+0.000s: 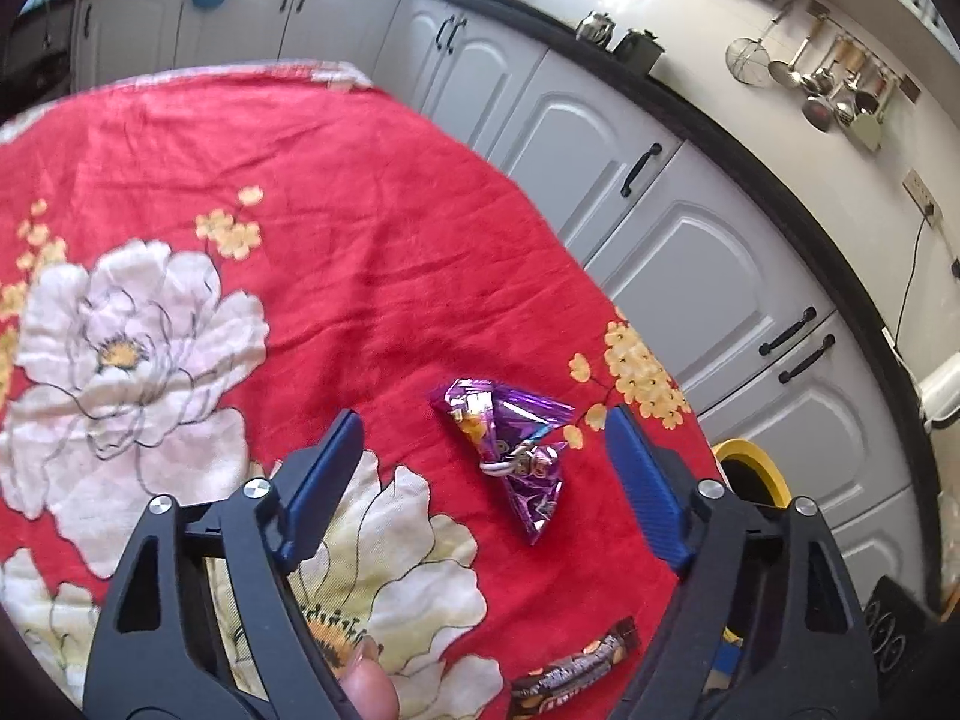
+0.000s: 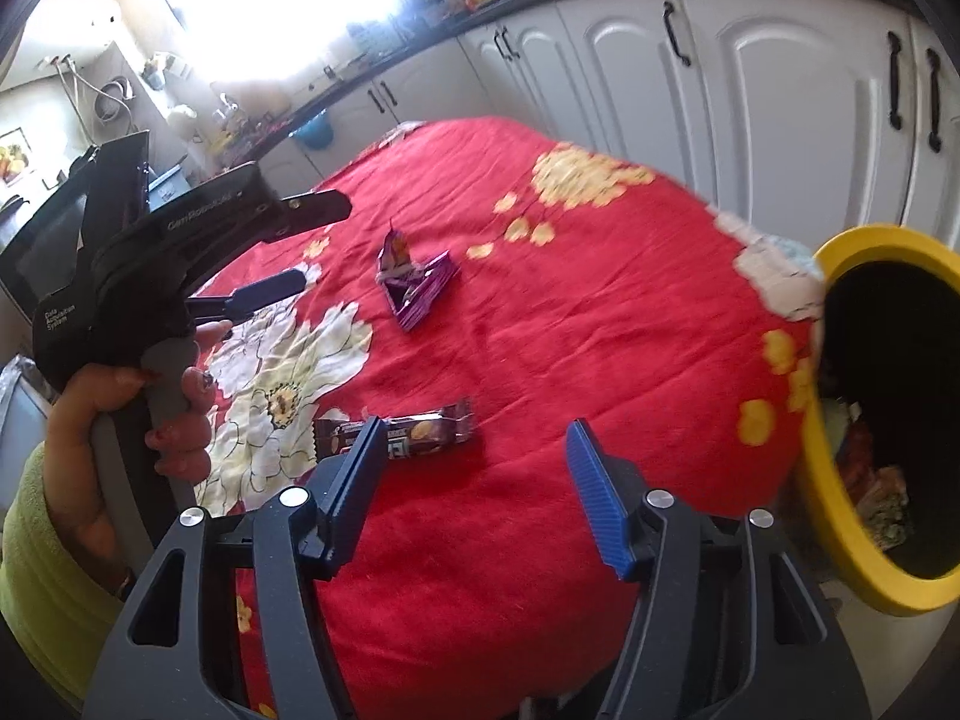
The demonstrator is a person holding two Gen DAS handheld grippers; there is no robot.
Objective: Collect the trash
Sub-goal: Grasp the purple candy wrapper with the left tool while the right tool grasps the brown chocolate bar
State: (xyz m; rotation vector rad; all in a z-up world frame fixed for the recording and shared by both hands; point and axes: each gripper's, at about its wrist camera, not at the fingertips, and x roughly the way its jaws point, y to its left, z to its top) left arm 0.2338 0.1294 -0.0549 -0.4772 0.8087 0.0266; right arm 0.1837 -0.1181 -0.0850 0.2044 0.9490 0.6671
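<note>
A crumpled purple wrapper (image 1: 511,450) lies on the red flowered tablecloth (image 1: 300,180). My left gripper (image 1: 480,438) is open and empty, with the wrapper between its blue fingers and just ahead. A brown snack bar wrapper (image 1: 576,669) lies nearer, at the table's edge. In the right wrist view my right gripper (image 2: 474,450) is open and empty above the cloth (image 2: 600,330), with the brown wrapper (image 2: 414,435) by its left finger. The purple wrapper (image 2: 414,282) lies farther off, with the left gripper (image 2: 282,252) at its left. A yellow-rimmed bin (image 2: 882,420) with trash inside stands at the right.
White kitchen cabinets (image 1: 690,276) with a black counter curve round the far side of the table. The bin's yellow rim (image 1: 753,468) shows past the table's right edge. Utensils (image 1: 834,90) hang on the wall. A hand in a green sleeve (image 2: 120,420) holds the left gripper.
</note>
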